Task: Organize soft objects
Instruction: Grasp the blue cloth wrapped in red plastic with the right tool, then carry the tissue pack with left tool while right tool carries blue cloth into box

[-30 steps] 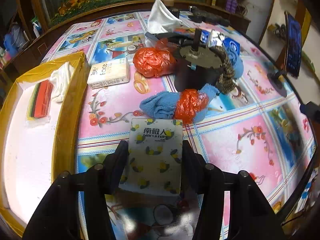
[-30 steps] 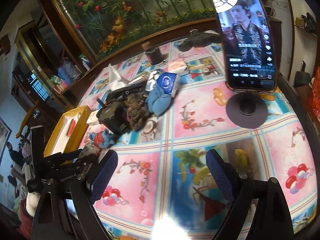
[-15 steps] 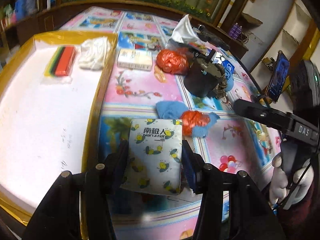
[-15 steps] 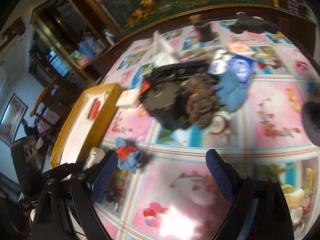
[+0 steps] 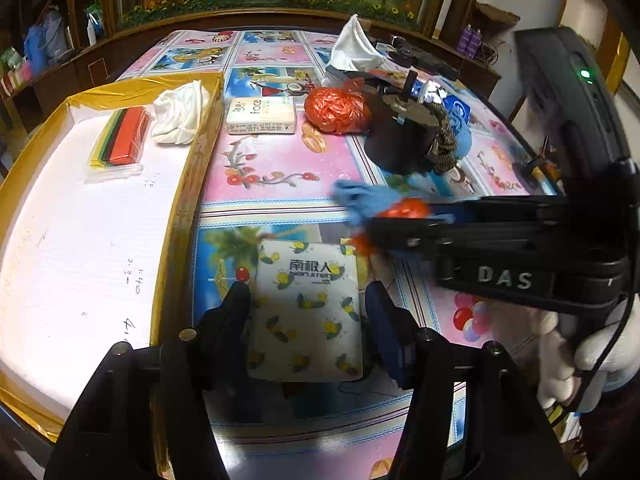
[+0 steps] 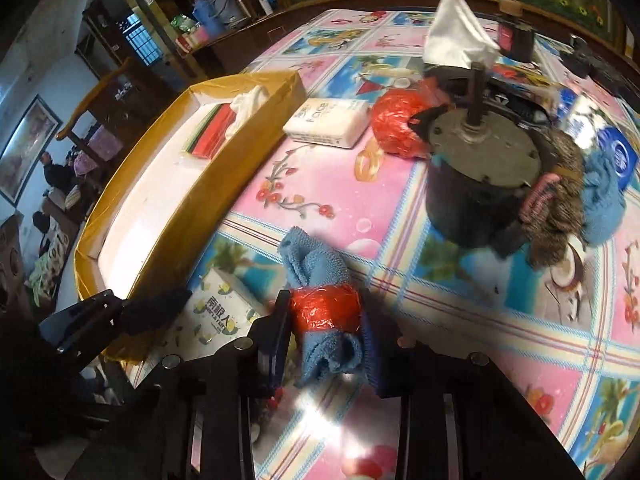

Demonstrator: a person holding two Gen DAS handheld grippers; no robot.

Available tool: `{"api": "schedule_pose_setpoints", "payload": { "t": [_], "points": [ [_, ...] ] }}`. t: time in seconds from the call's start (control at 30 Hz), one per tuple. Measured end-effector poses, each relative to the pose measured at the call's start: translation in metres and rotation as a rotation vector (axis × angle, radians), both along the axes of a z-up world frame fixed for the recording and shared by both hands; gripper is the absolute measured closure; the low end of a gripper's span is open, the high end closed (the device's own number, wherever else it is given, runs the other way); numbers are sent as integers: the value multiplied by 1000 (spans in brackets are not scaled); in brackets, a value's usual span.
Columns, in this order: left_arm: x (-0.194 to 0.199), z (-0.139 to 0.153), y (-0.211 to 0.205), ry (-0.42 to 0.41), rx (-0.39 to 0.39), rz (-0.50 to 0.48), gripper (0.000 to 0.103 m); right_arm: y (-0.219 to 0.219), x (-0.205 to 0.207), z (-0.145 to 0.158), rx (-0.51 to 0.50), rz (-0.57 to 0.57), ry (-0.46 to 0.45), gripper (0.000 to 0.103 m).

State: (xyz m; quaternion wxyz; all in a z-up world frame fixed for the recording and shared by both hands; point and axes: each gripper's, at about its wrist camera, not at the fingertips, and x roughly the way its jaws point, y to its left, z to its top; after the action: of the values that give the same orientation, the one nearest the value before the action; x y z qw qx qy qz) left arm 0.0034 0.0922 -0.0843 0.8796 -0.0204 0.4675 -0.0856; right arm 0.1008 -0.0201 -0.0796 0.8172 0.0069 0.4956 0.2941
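The right gripper is closing on the blue towel roll at six o'clock on the floral tablecloth — the left gripper, opening, is straddling the tissue pack; the yellow tray is lying at nine o'clock.

The right gripper has swung in from the phone side of the table, and its jaws, wide a second ago, are closing around the blue towel roll at its red band. The left gripper is opening, gaps now beside the tissue pack.
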Motion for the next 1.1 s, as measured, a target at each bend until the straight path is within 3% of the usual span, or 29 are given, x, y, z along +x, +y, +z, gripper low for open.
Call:
{"api": "schedule_pose_setpoints", "payload": {
  "t": [0.13, 0.23, 0.33, 0.37, 0.73, 0.93, 1.1],
  "points": [
    [-4, -1, -9, -9, 33, -24, 45, -31, -15, 3, -68, -86, -35, 73],
    [-4, -7, -21, 4, 49, -61, 43, -57, -29, 4, -61, -125, -35, 72],
    [-7, -15, -38, -32, 141, -90, 45, -74, -45, 1, -51, -149, -36, 72],
    [-7, -14, -40, -31, 125, -98, 53, -78, -49, 2, -45, -156, -34, 72],
    [-33, 40, -30, -149, 30, -44, 53, -101, -80, 17, 0, -179, -83, 72],
    [-31, 68, 11, -187, -20, 20, 53, -103, -88, 38, 50, -159, -118, 72],
    [-18, 82, 75, -200, 35, 148, 53, -84, -79, 59, 95, -104, -128, 72]
  ]
}}
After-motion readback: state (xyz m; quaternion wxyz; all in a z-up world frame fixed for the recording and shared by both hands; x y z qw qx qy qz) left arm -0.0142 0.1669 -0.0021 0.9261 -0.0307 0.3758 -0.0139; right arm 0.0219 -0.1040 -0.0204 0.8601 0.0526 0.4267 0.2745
